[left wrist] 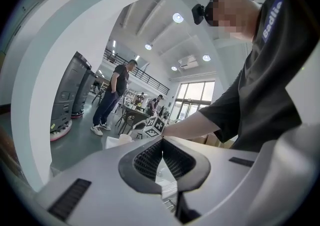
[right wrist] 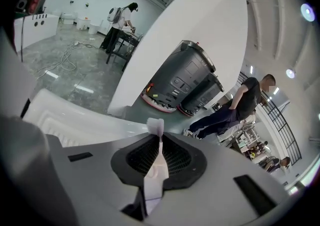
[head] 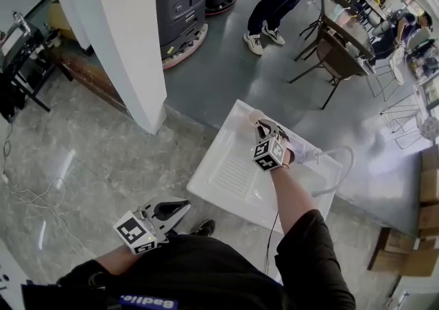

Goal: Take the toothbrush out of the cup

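While right claw clamps toothbrush, shirt reads "Badlie".

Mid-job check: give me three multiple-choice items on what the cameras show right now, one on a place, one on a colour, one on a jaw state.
1. Where is the right gripper?
A. Over the white sink
B. Above the dining chairs
C. Against the grey machines

2. What colour is the toothbrush?
A. Blue
B. White
C. Red

3. How do the left gripper jaws stand?
A. Wide apart
B. Closed on a cup
C. Together, with nothing between them

Answers:
1 A: the head view shows the right gripper held out over the sink basin.
2 B: the right gripper view shows a white handle and head clamped between the jaws.
3 C: the left gripper view shows the ribbed pads meeting at the tips, with nothing held.
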Demonstrator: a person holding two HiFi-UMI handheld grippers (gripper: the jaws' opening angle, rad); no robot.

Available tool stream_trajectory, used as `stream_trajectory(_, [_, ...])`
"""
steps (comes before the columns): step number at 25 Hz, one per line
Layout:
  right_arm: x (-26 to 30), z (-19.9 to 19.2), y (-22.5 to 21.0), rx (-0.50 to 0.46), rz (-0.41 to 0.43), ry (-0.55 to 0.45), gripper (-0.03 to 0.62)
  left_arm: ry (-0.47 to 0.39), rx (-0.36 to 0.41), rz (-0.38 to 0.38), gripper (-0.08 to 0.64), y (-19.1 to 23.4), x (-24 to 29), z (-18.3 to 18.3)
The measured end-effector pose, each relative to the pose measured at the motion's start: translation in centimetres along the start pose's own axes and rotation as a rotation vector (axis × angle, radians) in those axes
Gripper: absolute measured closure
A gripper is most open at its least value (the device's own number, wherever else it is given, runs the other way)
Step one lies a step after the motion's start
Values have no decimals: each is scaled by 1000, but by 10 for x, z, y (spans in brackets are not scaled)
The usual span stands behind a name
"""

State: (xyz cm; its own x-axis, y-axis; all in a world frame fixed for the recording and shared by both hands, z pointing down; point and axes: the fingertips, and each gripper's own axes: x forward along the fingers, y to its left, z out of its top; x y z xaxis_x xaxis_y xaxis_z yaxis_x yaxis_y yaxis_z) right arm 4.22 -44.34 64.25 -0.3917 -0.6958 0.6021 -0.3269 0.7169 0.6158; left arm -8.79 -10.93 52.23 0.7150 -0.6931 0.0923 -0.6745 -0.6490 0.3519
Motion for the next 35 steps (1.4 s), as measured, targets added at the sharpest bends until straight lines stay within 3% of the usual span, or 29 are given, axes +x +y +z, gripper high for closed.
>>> stream_trajectory(16, [-104, 34, 41, -11, 1, -165, 561, 6, 50, -139, 551, -35, 11, 5])
stream_trajectory(35, [-194, 31, 99, 108, 26, -227, 561, 29, 100, -240, 551, -66, 18, 5])
